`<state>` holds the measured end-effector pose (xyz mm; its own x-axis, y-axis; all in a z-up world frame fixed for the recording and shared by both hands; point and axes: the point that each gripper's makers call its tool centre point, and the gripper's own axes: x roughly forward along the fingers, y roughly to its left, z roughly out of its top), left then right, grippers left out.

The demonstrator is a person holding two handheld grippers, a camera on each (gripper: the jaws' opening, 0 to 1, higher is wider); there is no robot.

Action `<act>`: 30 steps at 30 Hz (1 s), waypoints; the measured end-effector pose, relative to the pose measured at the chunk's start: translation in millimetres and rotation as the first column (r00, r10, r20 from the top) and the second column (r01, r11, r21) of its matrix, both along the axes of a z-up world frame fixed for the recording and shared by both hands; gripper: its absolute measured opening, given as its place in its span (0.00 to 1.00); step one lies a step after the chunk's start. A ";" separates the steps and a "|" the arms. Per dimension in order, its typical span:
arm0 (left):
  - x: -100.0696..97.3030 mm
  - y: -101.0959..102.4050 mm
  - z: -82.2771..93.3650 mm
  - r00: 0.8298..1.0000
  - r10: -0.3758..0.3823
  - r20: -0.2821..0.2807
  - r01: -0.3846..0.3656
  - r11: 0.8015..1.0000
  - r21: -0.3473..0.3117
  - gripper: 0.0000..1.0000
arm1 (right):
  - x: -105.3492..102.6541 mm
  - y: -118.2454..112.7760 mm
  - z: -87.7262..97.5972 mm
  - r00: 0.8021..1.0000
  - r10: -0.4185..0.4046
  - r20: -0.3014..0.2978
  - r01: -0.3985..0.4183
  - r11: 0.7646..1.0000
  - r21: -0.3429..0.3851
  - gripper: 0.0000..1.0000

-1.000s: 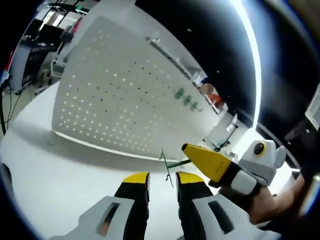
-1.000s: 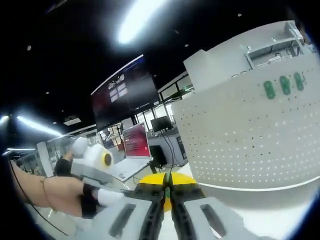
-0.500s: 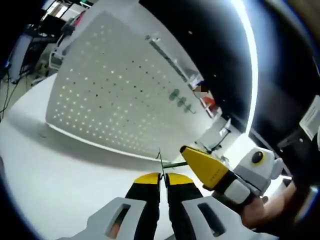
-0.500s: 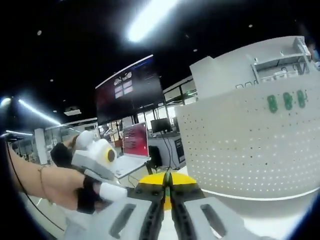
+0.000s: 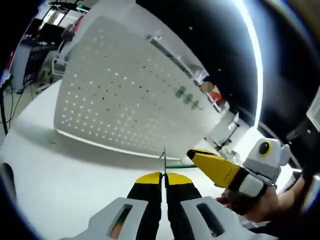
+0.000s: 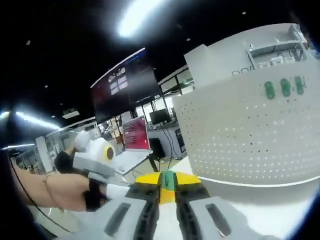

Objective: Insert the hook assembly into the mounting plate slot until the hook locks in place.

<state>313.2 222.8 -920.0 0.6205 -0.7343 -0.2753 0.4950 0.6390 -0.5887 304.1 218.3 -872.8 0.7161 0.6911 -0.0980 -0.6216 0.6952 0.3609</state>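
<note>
Pegboard: the mounting plate (image 5: 120, 95) stands upright on the white table (image 5: 60, 180), ahead of both grippers and apart from them.
Left gripper (image 5: 163, 177): jaws pressed together on the thin wire of the hook assembly (image 5: 163, 159).
Hook: its wire rises from the left jaws toward the plate (a green end sits between the right jaws).
Right gripper (image 6: 168, 181): jaws slightly parted around the green piece; whether they pinch it cannot be told.
Nearer: the left gripper, judging by its hold.
</note>
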 end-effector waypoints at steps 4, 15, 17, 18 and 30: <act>5.3 7.8 4.3 0.996 -0.002 0.089 -0.008 0.994 0.110 0.01 | -1.3 -2.4 1.8 1.000 0.015 -0.022 -0.014 1.000 0.011 0.09; 1.6 -0.2 20.5 0.967 -0.058 0.246 0.006 0.978 0.210 0.01 | -2.7 8.9 -1.5 0.993 0.060 -0.099 -0.057 0.998 0.034 0.10; -0.5 -2.3 22.6 0.959 -0.079 0.272 0.015 0.974 0.226 0.01 | -3.0 9.7 -0.1 0.992 0.061 -0.111 -0.055 0.997 0.054 0.10; -0.5 -2.3 23.1 0.955 -0.085 0.286 0.014 0.971 0.240 0.01 | -3.1 9.9 0.3 0.992 0.062 -0.109 -0.057 0.997 0.052 0.09; -1.4 -4.0 29.3 0.938 -0.109 0.329 0.009 0.957 0.291 0.01 | 0.1 7.8 2.7 0.994 0.051 -0.099 -0.046 0.997 0.056 0.02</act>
